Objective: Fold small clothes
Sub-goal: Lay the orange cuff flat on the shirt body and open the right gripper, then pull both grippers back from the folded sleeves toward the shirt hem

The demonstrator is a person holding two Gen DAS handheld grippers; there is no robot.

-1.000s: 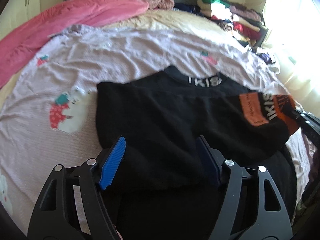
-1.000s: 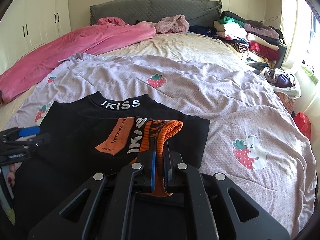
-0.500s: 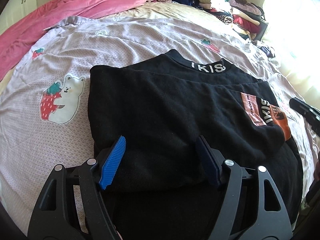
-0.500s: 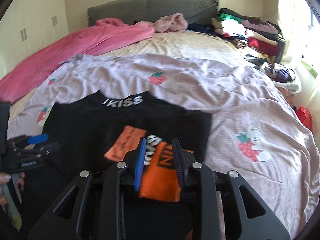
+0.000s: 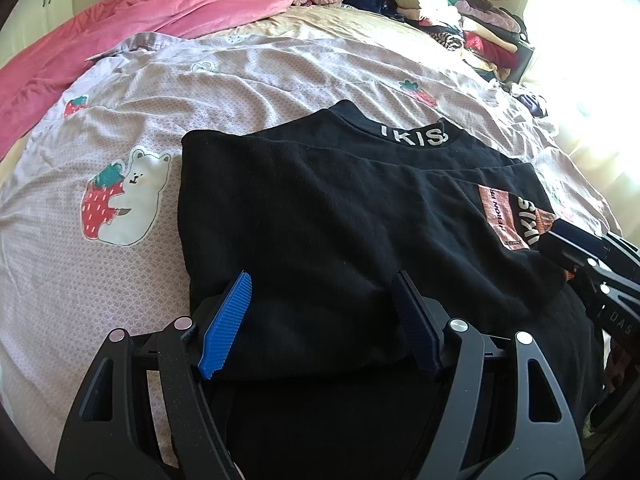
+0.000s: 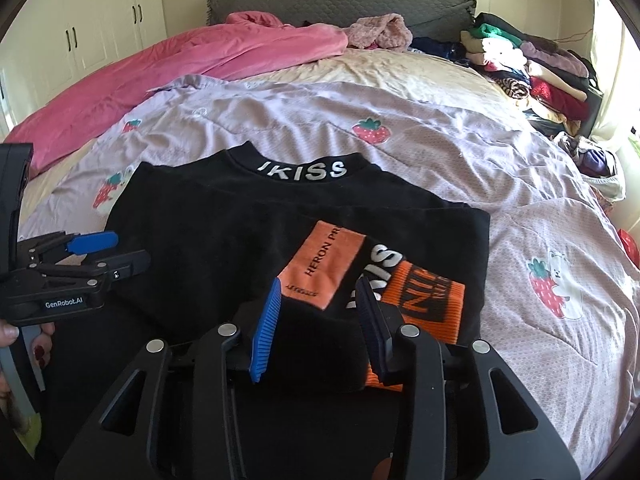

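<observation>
Right tongs [image 6: 316, 312] are opening above the sleeve of the black sweatshirt [image 6: 224, 240]; the orange-and-black ribbed cuff [image 6: 424, 304] lies partly between the blue pads [image 6: 266, 324], which no longer press on it. Left tongs [image 5: 320, 316] stand spread over the sweatshirt's near edge, pads apart and gripping nothing. The sweatshirt lies flat on the lilac strawberry-print quilt [image 5: 120, 128] covering the bed, its collar lettered "IKISS" [image 6: 302, 170] pointing toward the grey headboard [image 6: 340, 0]. The sleeve is folded across the body, showing an orange "HERON" label [image 6: 324, 264]. A pink blanket [image 6: 160, 68] lies along the left side; a stack of folded clothes [image 6: 532, 68] sits at the far right corner.
</observation>
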